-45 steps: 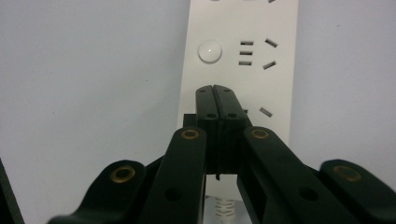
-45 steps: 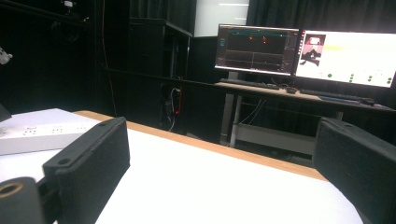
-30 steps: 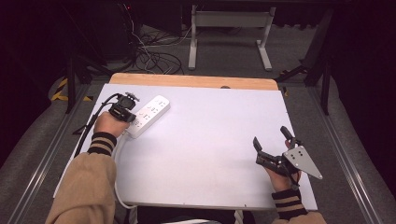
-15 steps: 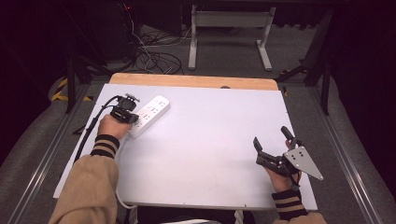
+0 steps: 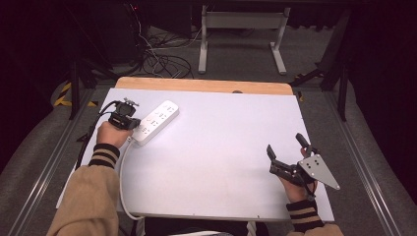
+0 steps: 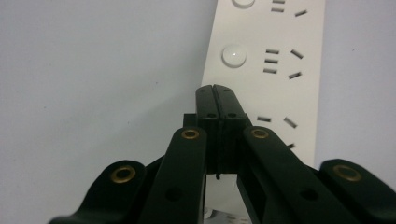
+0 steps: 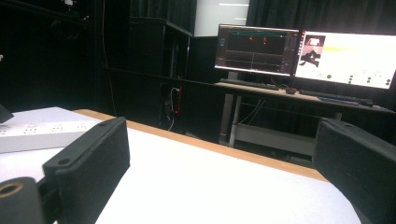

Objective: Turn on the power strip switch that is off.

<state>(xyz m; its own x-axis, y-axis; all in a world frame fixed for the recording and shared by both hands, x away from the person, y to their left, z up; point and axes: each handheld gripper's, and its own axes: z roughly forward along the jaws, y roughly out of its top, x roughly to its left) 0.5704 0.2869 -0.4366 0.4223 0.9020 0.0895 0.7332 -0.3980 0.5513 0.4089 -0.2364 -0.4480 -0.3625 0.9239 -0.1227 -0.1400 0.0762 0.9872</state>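
Half the power strip [image 6: 261, 70] hides behind the left gripper [image 6: 216, 100].

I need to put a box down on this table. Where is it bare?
The white table is bare through the middle, between the power strip at far left and the right gripper at near right. The far right corner is free too. The left edge is crowded: strip, cord, left gripper.

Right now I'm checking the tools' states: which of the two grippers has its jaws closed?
The left gripper, over the white power strip: its jaws press flat together. The right gripper, near the table's right edge, has its jaws spread wide.
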